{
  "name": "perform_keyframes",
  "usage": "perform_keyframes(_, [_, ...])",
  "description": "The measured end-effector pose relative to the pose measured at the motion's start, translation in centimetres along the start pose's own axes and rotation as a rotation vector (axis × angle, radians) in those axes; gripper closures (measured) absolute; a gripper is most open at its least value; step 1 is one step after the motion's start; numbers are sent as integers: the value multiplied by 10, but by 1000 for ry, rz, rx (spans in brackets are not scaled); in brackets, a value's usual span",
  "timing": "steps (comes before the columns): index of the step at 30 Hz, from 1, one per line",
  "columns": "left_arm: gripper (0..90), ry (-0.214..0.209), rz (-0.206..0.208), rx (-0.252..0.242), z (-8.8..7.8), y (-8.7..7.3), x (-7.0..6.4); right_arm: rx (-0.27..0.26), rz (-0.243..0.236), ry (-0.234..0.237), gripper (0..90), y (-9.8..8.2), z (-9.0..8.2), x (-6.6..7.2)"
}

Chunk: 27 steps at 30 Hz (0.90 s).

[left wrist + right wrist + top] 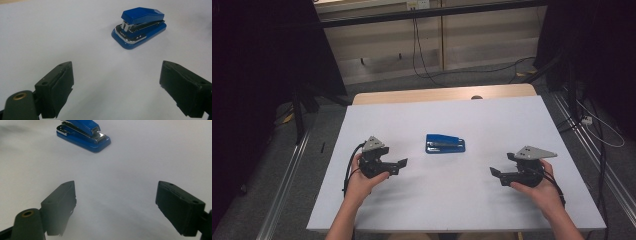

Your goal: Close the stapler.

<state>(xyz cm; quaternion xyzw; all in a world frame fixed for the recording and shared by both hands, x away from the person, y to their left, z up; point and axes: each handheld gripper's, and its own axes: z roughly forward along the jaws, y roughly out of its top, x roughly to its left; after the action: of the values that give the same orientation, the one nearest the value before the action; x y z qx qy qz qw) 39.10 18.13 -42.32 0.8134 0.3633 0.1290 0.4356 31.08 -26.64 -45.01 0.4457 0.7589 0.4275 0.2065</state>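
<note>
We are holding the left gripper [398, 165] to the left of the blue stapler [445, 143], well apart from it, fingers [58, 87] spread wide and grasping nothing. We are holding the right gripper [498, 174] to the right of the stapler and a bit nearer to us, also well apart, fingers [61, 205] released, nothing between them. The stapler is lying flat on the white tabletop [462, 200], about midway between both grippers. In the left gripper view the stapler [139, 26] is sitting ahead and slightly right of the fingers; in the right gripper view the stapler [83, 133] is sitting ahead, toward the upper left.
</note>
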Motion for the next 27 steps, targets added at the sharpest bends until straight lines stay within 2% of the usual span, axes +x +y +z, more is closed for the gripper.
perform_keyframes(5, [120, 1, 13, -6, -6, -3, 1, -3, 6, -9, 154, -3, -5, 0])
perform_keyframes(16, [108, 7, 8, -16, -15, -16, 5, 1, -14, -14, 149, -7, -12, 3])
perform_keyframes(23, [107, 26, -23, -45, -25, -23, 7, 7, -10, -13, 148, -13, -16, 3])
perform_keyframes(27, [107, 26, -19, -24, -29, -29, 10, 10, -8, -22, 148, -15, -19, 3])
